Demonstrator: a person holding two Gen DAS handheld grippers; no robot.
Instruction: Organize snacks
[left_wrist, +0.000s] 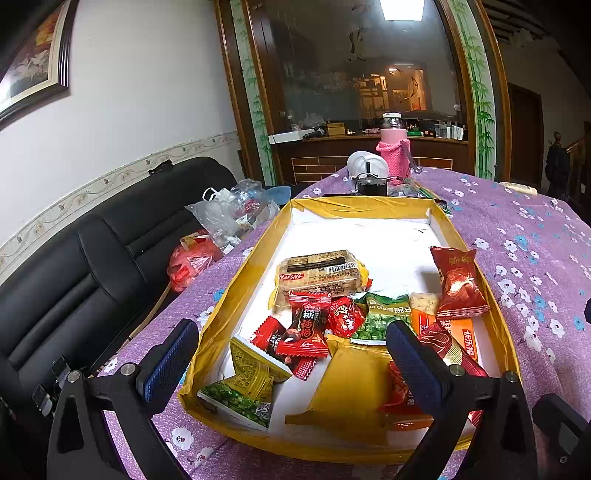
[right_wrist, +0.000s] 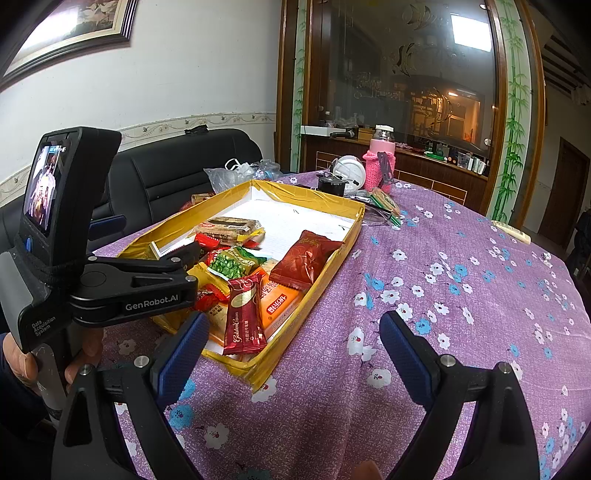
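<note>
Your left gripper gapes, empty, over the snacks in the tray; right gripper also spread, over cloth.

1. The painting at the upper left of the left wrist view is cut off by the frame edge.
2. The left gripper covers the tray's left part in the right wrist view.
3. A red packet at the lower right of the left wrist view lies partly behind a finger; its print is unreadable.
4. Items on the far counter are too small to identify.
5. Bags on the sofa hold blurred contents.
</note>
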